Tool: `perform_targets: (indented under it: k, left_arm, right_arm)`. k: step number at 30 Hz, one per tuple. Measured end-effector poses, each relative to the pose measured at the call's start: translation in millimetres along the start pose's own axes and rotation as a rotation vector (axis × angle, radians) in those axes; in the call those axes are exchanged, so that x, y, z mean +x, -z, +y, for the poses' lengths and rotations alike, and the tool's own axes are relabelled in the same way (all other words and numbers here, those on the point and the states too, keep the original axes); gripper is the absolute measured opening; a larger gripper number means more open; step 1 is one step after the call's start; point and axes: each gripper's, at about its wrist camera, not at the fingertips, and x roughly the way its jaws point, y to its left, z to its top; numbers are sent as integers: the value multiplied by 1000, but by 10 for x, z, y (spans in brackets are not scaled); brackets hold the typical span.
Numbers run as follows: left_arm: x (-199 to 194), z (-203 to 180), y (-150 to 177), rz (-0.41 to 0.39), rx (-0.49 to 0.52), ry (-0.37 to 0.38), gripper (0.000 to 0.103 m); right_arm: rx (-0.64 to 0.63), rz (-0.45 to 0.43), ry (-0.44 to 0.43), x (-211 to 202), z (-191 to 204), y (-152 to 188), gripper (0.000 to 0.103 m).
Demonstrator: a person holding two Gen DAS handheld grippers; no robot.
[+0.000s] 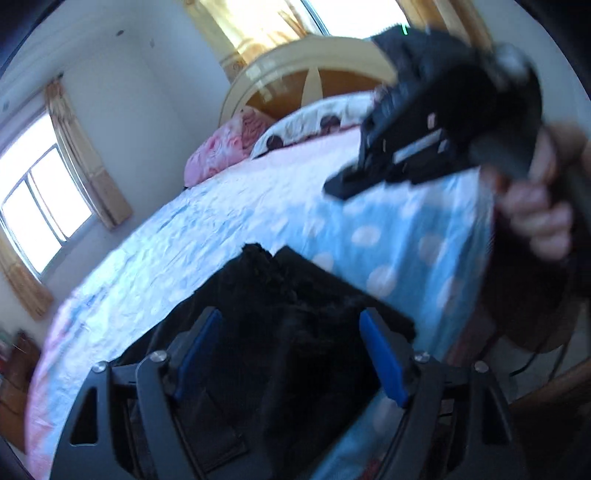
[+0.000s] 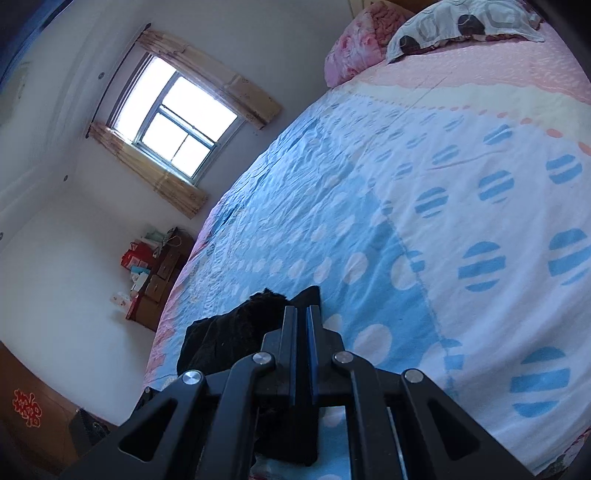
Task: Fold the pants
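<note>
The black fuzzy pants lie bunched on the blue dotted bedspread near the bed's edge. My left gripper is open, its blue pads spread above the pants without touching them. My right gripper is held in a hand at the upper right of the left wrist view, above the bed. In the right wrist view my right gripper is shut with its pads together and nothing visible between them. The pants lie just left of and below its tips.
The bed fills most of both views. Pink and patterned pillows lie by the wooden headboard. A curtained window is on the left wall. A dresser with boxes stands beside the bed.
</note>
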Motion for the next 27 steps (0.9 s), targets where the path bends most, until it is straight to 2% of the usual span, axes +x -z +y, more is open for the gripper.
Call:
perform_targets:
  k: [3,4,5,6,7,8,11,14,15,16,17,18,19,22,24,26,27]
  left_arm:
    - [-212,489,43,2,-176,21,90]
    - [-301,653,140,5,-243,10,92]
    - [-386,908,214,9,-333,-9,97]
    - [-461,1146,298,17,-416,-35,102]
    - [-503,1328,393,29,-481,-69,103]
    - [-538,1567,494,58,-545,-133,103]
    - [-592,1950,758,122,-626,-259,103]
    - [-565,2159,965,181,-678,-289,103]
    - [-560,2160,1008,197,-688,-302,103]
    - [-502,2180,1041,211,-698,-306,103]
    - [-452,2182,1076,234,-710,-307,103]
    - [-383,2199,1114,261,-721,-307,103]
    - [-294,2198,1122,285,-725,-310,103]
    - [-154,2159,1147,341,-726,-328,103]
    - [-138,2142,1108,342,-720,-327,103]
    - [-135,2112,1047,338,-702,-339,103]
    - [-120,2087,1016,340,-685,-348,103]
  right_arm:
    - [-40,64,-65,89,190,32,6]
    - [-54,80,-93,122,245,41,14]
    - [-70,102,-120,168,301,68,26]
    - [-82,122,-128,223,343,100,60]
    - [-93,134,-121,287,358,141,78]
    - [-100,134,-115,330,363,170,78]
    - [-132,195,-93,537,403,245,78]
    - [-251,191,-23,711,561,307,78]
    - [-308,191,13,778,626,328,75]
    - [-366,203,51,861,696,369,64]
    - [-434,219,114,965,777,432,58]
    - [-486,224,166,1029,823,479,35]
    - [-521,248,185,1101,860,522,27]
    - [-550,245,214,1102,905,552,24]
    - [-507,243,217,1041,844,508,17]
    - [-473,239,227,976,775,461,15]
    - [-478,230,253,943,745,442,11]
